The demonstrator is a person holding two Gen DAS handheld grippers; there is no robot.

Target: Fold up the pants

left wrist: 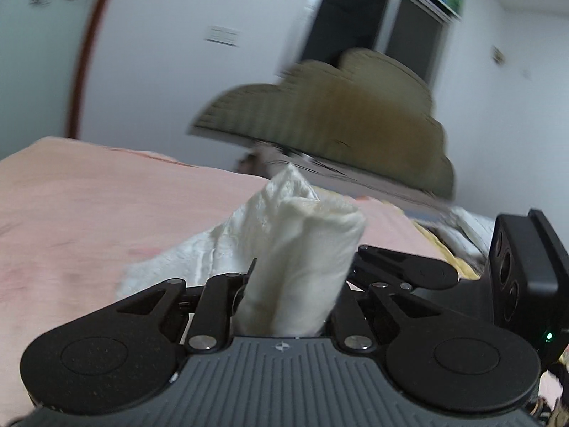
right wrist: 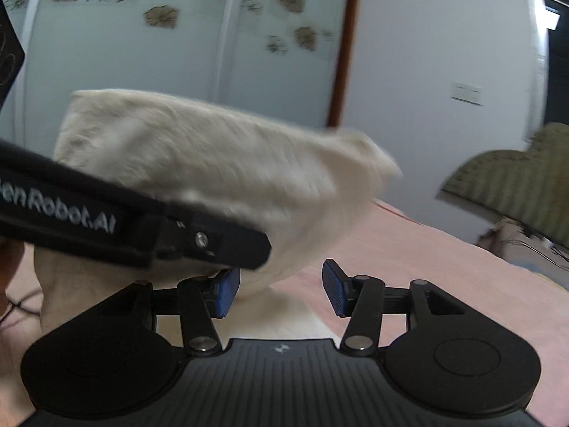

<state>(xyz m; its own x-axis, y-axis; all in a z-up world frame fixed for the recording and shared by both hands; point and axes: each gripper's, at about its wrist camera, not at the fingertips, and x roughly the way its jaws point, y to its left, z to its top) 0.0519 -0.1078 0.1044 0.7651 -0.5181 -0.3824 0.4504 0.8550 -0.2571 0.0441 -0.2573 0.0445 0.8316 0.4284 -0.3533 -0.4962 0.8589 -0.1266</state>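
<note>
The pants [left wrist: 313, 235] are cream-white cloth, bunched into a thick fold that stands up out of my left gripper [left wrist: 298, 274], which is shut on it. Cloth hides its pads. More of the cloth trails down to the left onto the pink bed [left wrist: 89, 213]. In the right wrist view the pants [right wrist: 220, 156] hang lifted above the bed, blurred, held by the left gripper [right wrist: 249, 249], whose black body crosses from the left. My right gripper [right wrist: 281, 284] is open just below that cloth, and its blue pads [right wrist: 334, 288] touch nothing.
A pink sheet [right wrist: 426, 284] covers the bed. An olive padded headboard [left wrist: 355, 117] stands behind it, below a dark window [left wrist: 355, 17]. Sliding doors with a flower pattern [right wrist: 160, 35] fill the wall on the left. A black device [left wrist: 515, 267] sits at the right edge.
</note>
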